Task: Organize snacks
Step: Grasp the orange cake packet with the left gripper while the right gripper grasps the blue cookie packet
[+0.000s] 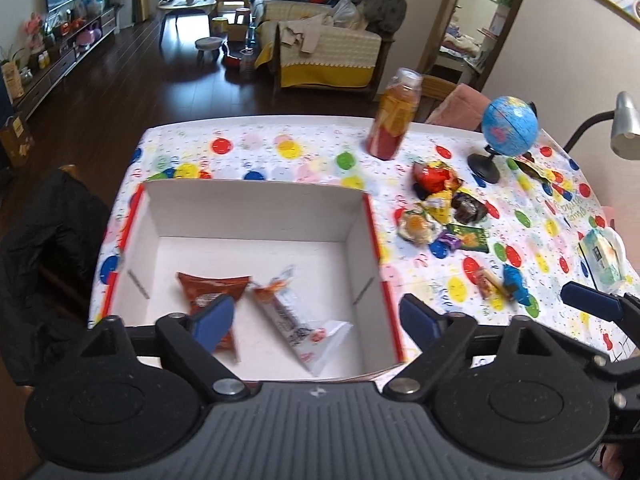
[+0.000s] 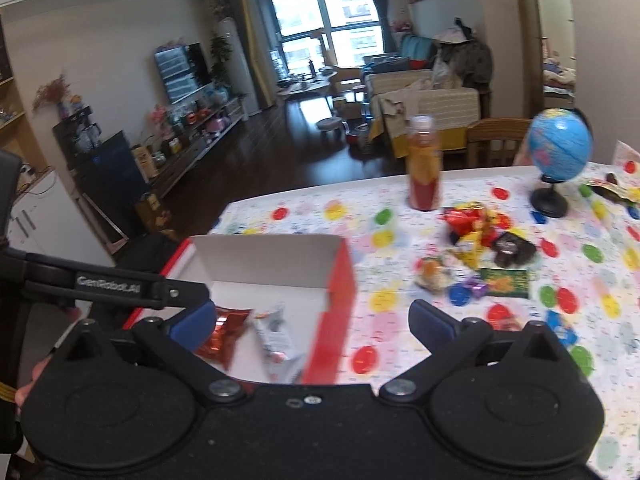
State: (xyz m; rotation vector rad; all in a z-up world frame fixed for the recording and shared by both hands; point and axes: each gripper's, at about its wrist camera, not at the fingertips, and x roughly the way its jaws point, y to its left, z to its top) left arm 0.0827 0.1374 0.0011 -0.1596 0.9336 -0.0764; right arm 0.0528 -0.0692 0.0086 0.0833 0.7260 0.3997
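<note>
A white cardboard box with red outer sides (image 1: pixel 356 216) (image 2: pixel 336 280) sits on the polka-dot tablecloth. Inside it lie a red-brown snack packet (image 1: pixel 208 284) (image 2: pixel 224 332) and a white snack packet (image 1: pixel 304 328) (image 2: pixel 276 332). A pile of loose wrapped snacks (image 1: pixel 444 204) (image 2: pixel 480 236) lies on the cloth right of the box. My left gripper (image 1: pixel 316 320) is open and empty above the box's near part. My right gripper (image 2: pixel 312 324) is open and empty over the box's right wall; one of its fingers (image 1: pixel 592 302) shows at the right in the left wrist view.
A red drink bottle (image 1: pixel 394 120) (image 2: pixel 424 164) and a small blue globe (image 1: pixel 506 128) (image 2: pixel 558 152) stand at the table's far side. A tissue pack (image 1: pixel 602 256) lies at the right edge. A dark chair (image 1: pixel 52 248) stands left of the table.
</note>
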